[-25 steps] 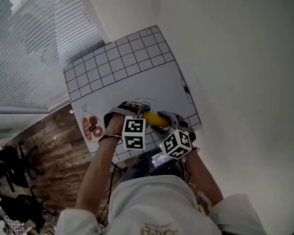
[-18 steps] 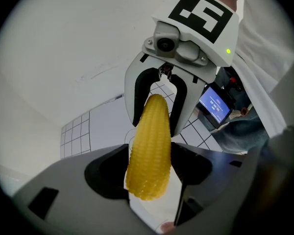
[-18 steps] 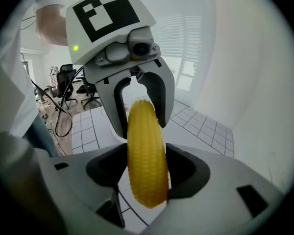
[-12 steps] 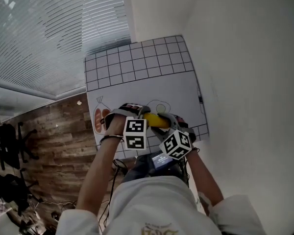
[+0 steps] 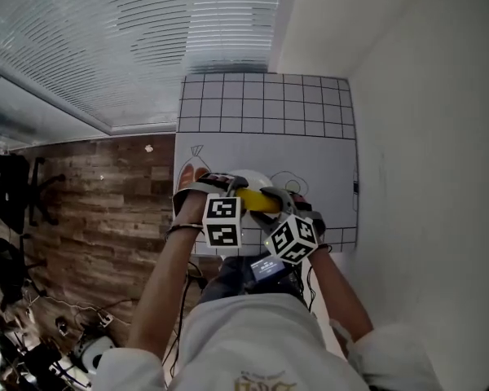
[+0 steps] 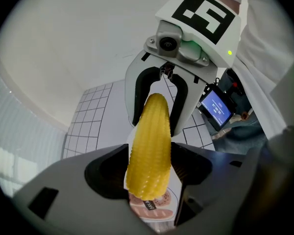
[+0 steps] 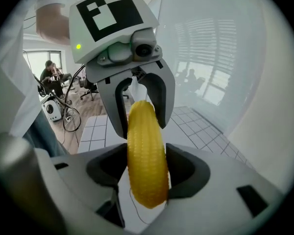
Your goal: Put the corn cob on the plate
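- Wall [image 5: 424,137]: plain white, on the right of the head view.
- Blinds [image 5: 147,39]: across the top left.
- Floor [image 5: 106,194]: wood planks left of the tabletop, chairs and cables at its edge.
- Tabletop [image 5: 261,104]: covered with a white sheet, black grid squares at the far end and along the near edge.
- Person: both arms [image 5: 167,283] reach forward over the near edge of the tabletop, white top.
- Left gripper [image 5: 232,187]: marker cube faces up. In the left gripper view the fingers of this gripper [image 6: 149,168] are pinching the thick end of the corn cob.
- Right gripper [image 5: 273,202]: just beside the left one and facing it. In the right gripper view its fingers [image 7: 146,173] are pinching the other end of the cob.
- Plate [image 5: 246,177]: a white round shape just beyond the grippers, partly hidden by them; it seems to be the plate.
- Corn cob [image 5: 257,199]: yellow, held level between the two grippers and off the tabletop, close to the plate's near edge. Clear in both gripper views [image 6: 149,146] [image 7: 146,151].
- Bread picture [image 5: 191,173]: orange print on the sheet, left of the plate.
- Small screen [image 5: 266,266]: lit blue, near the person's body below the grippers.
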{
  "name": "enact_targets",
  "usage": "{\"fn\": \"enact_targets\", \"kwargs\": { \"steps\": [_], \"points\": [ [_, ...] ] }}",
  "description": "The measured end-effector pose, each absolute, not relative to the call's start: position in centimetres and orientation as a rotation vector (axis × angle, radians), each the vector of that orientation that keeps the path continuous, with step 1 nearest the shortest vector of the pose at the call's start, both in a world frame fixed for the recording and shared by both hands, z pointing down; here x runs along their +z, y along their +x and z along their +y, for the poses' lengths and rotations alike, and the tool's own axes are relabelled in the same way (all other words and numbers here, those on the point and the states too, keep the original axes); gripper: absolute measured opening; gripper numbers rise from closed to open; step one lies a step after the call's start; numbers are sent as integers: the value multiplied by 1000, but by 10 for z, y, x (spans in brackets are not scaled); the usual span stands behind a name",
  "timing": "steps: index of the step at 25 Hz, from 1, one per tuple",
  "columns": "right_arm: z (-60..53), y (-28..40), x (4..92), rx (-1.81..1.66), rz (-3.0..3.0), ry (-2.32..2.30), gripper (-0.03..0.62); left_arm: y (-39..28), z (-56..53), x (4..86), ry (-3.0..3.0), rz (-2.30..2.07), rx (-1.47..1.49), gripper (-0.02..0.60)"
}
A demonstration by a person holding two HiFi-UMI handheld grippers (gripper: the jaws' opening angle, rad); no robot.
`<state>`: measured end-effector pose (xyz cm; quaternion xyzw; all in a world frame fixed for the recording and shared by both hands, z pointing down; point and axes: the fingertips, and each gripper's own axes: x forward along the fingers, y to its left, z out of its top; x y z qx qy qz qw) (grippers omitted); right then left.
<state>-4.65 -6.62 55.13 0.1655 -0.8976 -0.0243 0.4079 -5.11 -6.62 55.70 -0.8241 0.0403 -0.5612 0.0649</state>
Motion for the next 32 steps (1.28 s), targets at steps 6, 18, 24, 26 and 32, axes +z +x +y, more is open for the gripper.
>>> {"fn": "enact_targets", "kwargs": {
  "steps": [6, 18, 24, 26, 32],
  "points": [
    [-68, -72, 555, -99, -2273, 304, 250, -77, -67, 560, -2525, 231, -1732, 273],
    [-68, -80, 567, -98, -2245, 226, 250, -85, -66, 572, -2581, 274, -1739, 272],
    [-71, -77, 577, -81, -2235, 216, 250, -82, -69, 582, -2597, 273, -1736, 273],
    [-71, -77, 580, -79, -2229, 210, 250, -82, -70, 585, -2603, 272, -1739, 273],
    [-74, -72, 591, -46, -2219, 197, 250, -77, -72, 595, -2610, 253, -1751, 273]
  ]
}}
